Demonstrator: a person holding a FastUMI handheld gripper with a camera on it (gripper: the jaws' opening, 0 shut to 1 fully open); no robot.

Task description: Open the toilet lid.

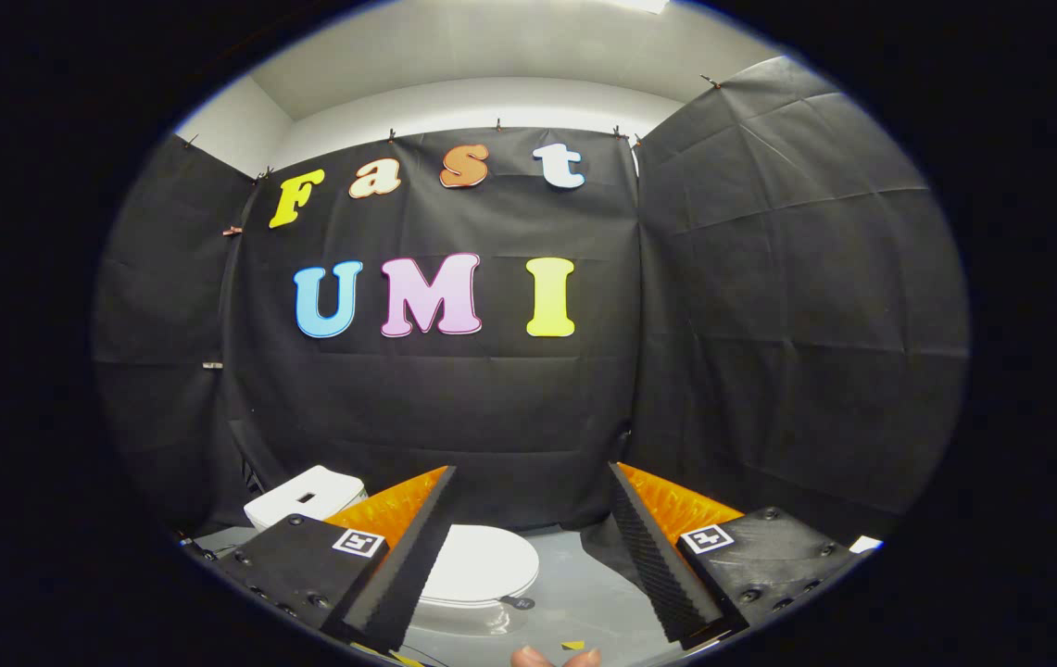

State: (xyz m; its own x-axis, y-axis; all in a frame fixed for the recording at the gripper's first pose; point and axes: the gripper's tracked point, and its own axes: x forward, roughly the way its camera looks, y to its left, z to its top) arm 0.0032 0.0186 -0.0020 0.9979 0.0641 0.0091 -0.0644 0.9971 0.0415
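A small white toilet stands on the grey floor beyond and below my fingers, near the left one. Its lid (484, 561) lies flat and closed over the bowl, and the white tank (304, 496) rises behind it to the left. My gripper (533, 477) is open, its two fingers spread wide with nothing between them, held well above and short of the toilet. The left finger (412, 547) covers the lid's left part. A small dark tab (519, 602) sticks out at the lid's front right rim.
Black cloth walls close the booth at the back, left and right. The grey floor (584, 593) spreads to the right of the toilet. A person's fingertips (554, 658) show beneath the gripper, with small yellow scraps (572, 645) on the floor nearby.
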